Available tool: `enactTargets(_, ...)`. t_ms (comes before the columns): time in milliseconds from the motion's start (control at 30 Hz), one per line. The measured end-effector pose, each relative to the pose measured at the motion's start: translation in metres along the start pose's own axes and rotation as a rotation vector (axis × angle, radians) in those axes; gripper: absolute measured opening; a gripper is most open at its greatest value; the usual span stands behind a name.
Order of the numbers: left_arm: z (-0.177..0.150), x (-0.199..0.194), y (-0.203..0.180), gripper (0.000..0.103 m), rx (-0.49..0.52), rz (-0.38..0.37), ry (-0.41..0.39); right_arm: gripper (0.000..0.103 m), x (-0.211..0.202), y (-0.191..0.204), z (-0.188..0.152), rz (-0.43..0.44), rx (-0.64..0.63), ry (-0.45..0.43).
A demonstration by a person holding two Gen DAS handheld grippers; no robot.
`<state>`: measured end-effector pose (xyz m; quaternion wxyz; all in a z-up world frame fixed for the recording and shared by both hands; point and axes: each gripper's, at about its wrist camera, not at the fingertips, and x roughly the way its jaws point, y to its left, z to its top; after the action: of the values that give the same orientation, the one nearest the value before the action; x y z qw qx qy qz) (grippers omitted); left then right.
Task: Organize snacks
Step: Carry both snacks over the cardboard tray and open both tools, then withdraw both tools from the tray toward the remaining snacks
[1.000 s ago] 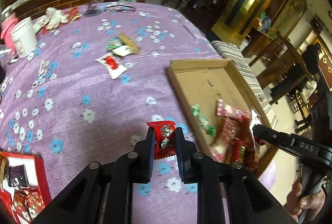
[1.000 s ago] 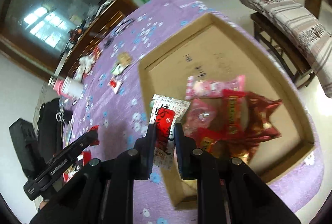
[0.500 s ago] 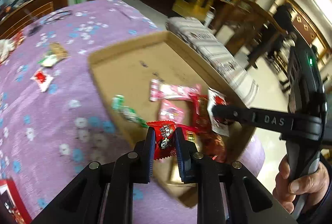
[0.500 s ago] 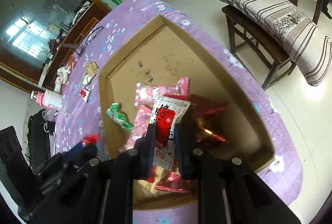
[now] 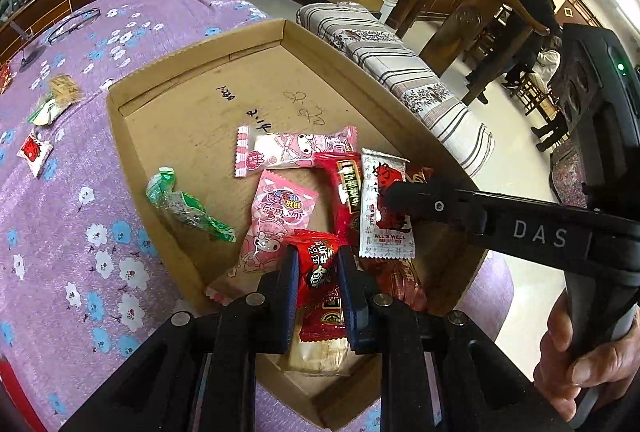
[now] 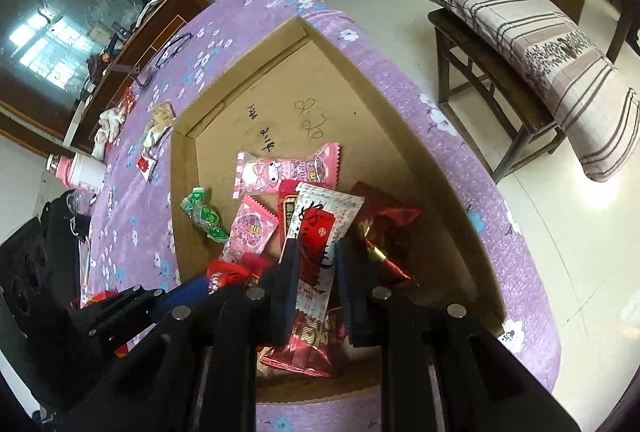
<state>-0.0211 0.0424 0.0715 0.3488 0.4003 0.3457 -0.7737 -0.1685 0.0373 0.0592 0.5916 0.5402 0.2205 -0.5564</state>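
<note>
Hand (image 5: pixel 592 364) on right tool (image 5: pixel 394 197) (left wrist view only)

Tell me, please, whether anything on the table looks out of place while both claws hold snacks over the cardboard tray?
Yes: a few snacks lie loose on the purple tablecloth outside the cardboard tray: a red-and-white packet, and a green-and-white packet touching a tan one. The rest are heaped in the tray's near corner.
</note>
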Motion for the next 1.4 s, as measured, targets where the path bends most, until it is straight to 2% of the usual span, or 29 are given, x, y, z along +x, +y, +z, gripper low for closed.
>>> enactTargets(100,0.001,0.000,0.000,0.020,0.010,-0.005,0.000,0.018,-0.005,0.000,0.003,-0.010,-0.006,-0.022)
enactTargets(200,0.001,-0.003,0.000,0.034,0.010,-0.005,-0.006,0.018,-0.011,0.002,0.006,-0.019,-0.007,-0.048)
enactTargets(233,0.001,-0.005,0.001,0.036,0.007,-0.003,-0.013,0.018,-0.013,0.002,0.007,-0.019,-0.008,-0.055)
enactTargets(467,0.003,-0.024,0.020,0.036,-0.036,-0.019,-0.060,0.018,-0.017,0.013,0.013,-0.003,-0.010,-0.079)
enactTargets(733,-0.002,-0.045,0.058,0.036,-0.130,-0.007,-0.102,0.018,-0.006,0.046,0.015,0.014,-0.054,-0.055)
enactTargets(967,-0.011,-0.060,0.115,0.036,-0.261,0.031,-0.122,0.018,0.012,0.080,0.015,0.041,-0.108,-0.007)
enactTargets(1167,-0.001,-0.065,0.182,0.036,-0.411,0.089,-0.120,0.018,0.022,0.110,0.019,0.060,-0.179,0.020)
enactTargets(1233,0.007,-0.063,0.203,0.048,-0.458,0.110,-0.115,0.018,0.023,0.116,0.021,0.063,-0.200,0.019)
enactTargets(1300,0.017,-0.057,0.229,0.050,-0.522,0.152,-0.102,0.018,0.022,0.122,0.024,0.066,-0.220,0.015)
enactTargets(1400,0.029,-0.044,0.257,0.050,-0.609,0.162,-0.085,0.018,0.019,0.127,0.026,0.066,-0.254,0.006)
